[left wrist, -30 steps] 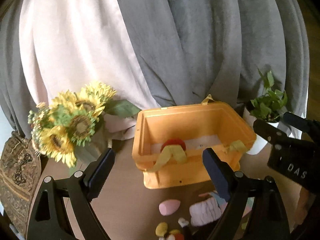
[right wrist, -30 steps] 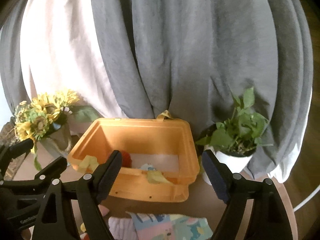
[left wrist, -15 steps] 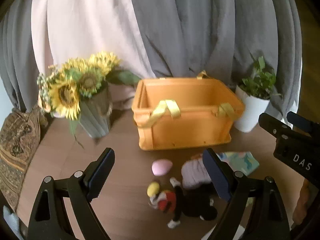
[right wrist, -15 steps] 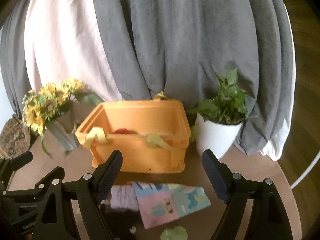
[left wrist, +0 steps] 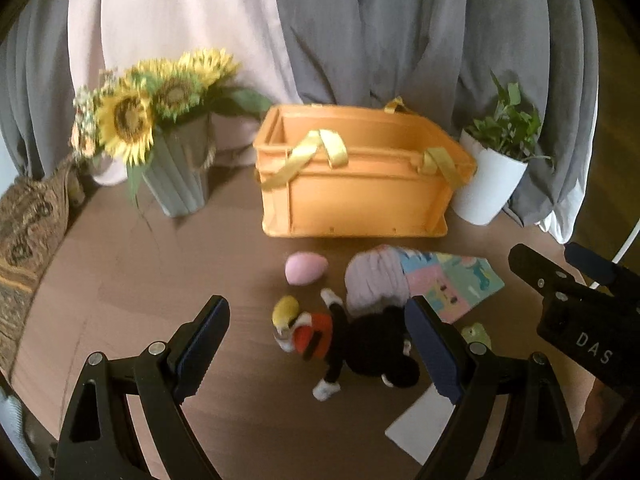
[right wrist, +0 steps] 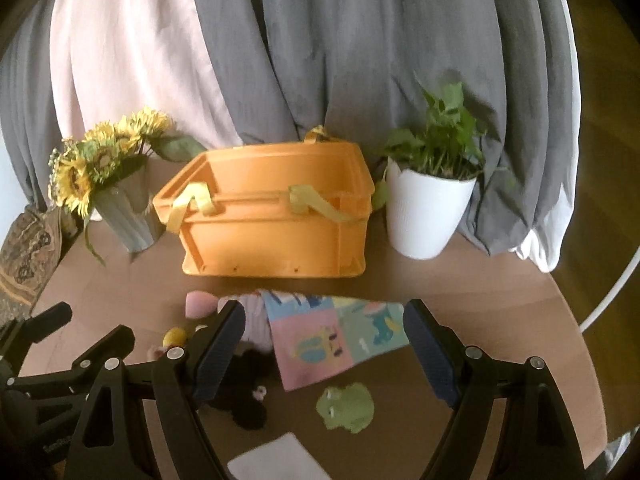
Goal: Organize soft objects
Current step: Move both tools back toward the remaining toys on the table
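- The left gripper [left wrist: 316,344] is seen with its jaws spread wide and released; nothing is pinched between them, though a black plush toy [left wrist: 372,354] with red shorts lies on the table [left wrist: 140,280] in the gap of the view.
- The right gripper [right wrist: 324,344] is likewise released, jaws apart, with a pastel patterned cloth [right wrist: 332,336] seen between its fingers but not gripped.
- An orange crate [left wrist: 356,192] with yellow ribbon handles is placed at 12 o'clock of the soft things, on the far part of the table.
- A pink egg-shaped sponge [left wrist: 306,268] is found at about 11 o'clock of the plush toy, apart from it.
- A lilac knitted piece [left wrist: 376,280] is laid just at 12 o'clock of the toy, touching the cloth at its 3 o'clock side.
- A green frog toy [right wrist: 346,406] is set at 6 o'clock of the cloth, near it.
- A white sheet [right wrist: 276,460] is seen at the near table edge.
- A sunflower vase [left wrist: 176,176] is stood at 9 o'clock of the crate, a white potted plant [right wrist: 430,204] at its 3 o'clock.
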